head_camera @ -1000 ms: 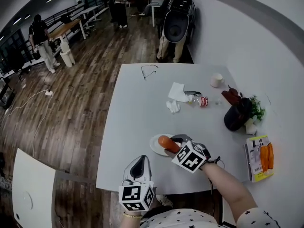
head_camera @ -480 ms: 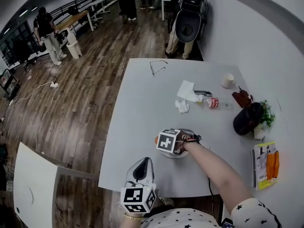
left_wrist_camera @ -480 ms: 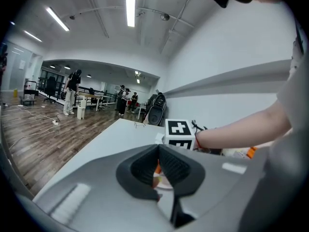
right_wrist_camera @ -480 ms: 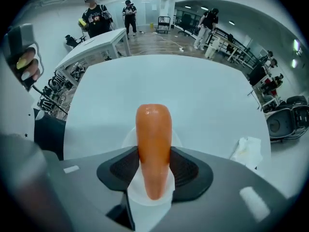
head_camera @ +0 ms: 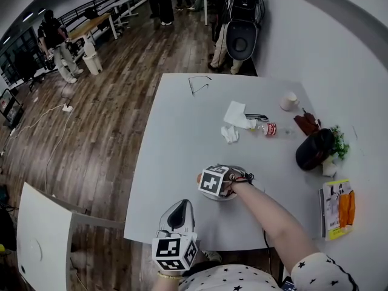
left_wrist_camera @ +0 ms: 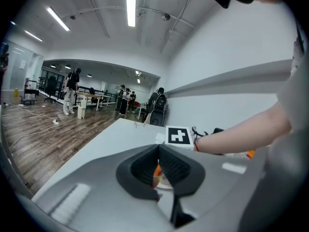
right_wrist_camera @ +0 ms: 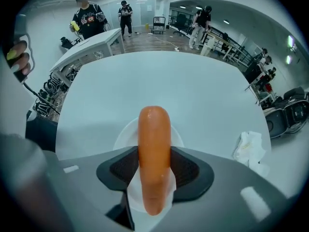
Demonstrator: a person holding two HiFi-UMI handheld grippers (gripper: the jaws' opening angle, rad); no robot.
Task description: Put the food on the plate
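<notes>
An orange sausage stands between the jaws of my right gripper, which is shut on it. Right below it lies a small white plate on the white table. In the head view the right gripper hangs over the plate, and only the sausage's tip shows at its left. My left gripper rests at the table's near edge, shut with nothing in it. In the left gripper view the plate shows just past the jaws.
Farther back on the table lie glasses, crumpled tissues, a small bottle and a cup. A black pot with a plant and a packet sit at the right. Several people stand across the room.
My right gripper has swung left with the sausage, from the plate's right side to over the plate, and has held nearly still for the last half second. The left gripper has stayed put.
</notes>
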